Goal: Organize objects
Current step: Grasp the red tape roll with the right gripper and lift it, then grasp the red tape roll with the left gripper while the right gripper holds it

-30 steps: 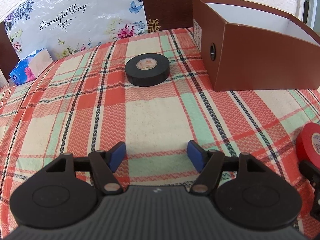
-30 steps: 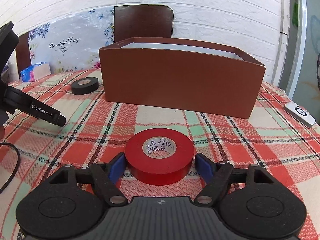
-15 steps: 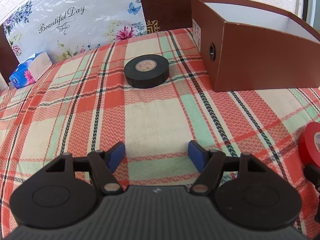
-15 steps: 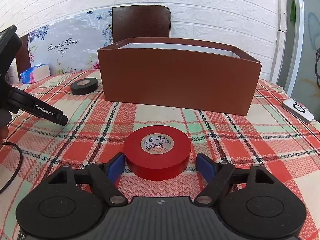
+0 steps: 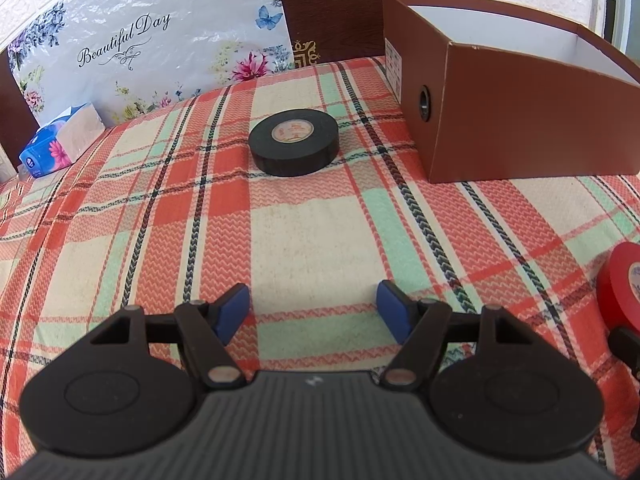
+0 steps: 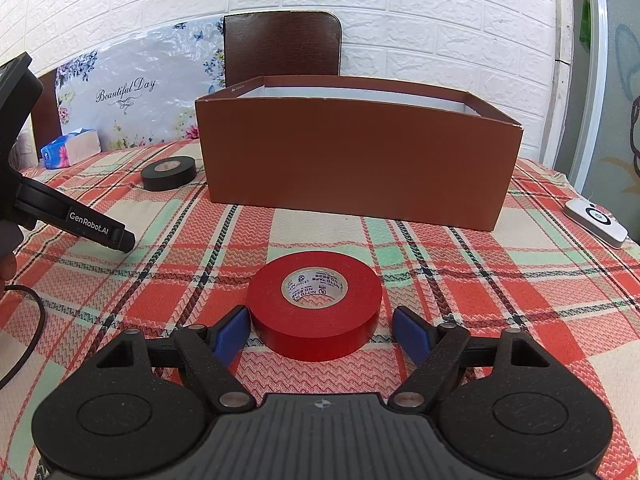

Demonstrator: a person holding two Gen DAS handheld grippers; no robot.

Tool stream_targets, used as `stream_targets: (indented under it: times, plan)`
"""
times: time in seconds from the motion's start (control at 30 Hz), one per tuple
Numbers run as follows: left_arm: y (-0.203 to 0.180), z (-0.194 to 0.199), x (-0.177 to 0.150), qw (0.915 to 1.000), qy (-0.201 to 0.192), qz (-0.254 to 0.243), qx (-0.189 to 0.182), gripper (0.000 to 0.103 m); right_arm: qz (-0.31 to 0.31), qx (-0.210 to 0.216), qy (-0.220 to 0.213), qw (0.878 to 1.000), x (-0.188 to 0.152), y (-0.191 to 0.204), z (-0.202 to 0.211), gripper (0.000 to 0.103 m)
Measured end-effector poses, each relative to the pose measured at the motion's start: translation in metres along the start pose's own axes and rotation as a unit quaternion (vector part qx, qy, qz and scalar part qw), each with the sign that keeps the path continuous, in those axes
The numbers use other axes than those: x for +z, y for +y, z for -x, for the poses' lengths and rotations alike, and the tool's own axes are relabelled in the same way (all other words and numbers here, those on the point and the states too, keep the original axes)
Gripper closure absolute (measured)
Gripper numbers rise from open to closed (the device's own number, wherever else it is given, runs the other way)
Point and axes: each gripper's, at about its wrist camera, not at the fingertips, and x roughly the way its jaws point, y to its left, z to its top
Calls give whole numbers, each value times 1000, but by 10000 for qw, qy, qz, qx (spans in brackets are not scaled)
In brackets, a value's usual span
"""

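Left claw wide apart, holding nothing; black tape flat on cloth at 12 o'clock, far off. Right claw apart too, red tape flat between blue tips, brown box at 12 o'clock.

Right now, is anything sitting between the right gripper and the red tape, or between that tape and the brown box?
Nothing visible. The red tape lies flat between the open fingers of the right gripper, and only bare tablecloth separates it from the brown box. The box's near wall must be cleared from above.
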Motion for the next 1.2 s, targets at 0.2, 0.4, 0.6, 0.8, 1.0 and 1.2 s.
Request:
stream_targets:
  times: [0.2, 0.4, 0.6, 0.8, 1.0, 1.2]
  plan:
    - [0, 0, 0, 10000, 1, 1, 14, 29, -32, -48, 8, 10000, -1, -1, 4, 25]
    - [0, 0, -1, 10000, -18, -11, 38, 28, -45, -63, 2, 10000, -3, 0, 4, 24]
    - [-1, -1, -2, 10000, -18, 14, 87, 27, -86, -29, -3, 10000, -3, -1, 5, 22]
    - [-9, 9, 3, 9994, 195, 39, -287, 30, -102, -34, 32, 9999, -2, -3, 8, 23]
    - [-50, 32, 12, 9822, 448, -264, -1806, 30, -122, -75, 39, 9999, -4, -5, 12, 23]
    - [-89, 37, 18, 9696, 553, -477, -2336, 34, -58, -83, 76, 9999, -3, -4, 12, 23]
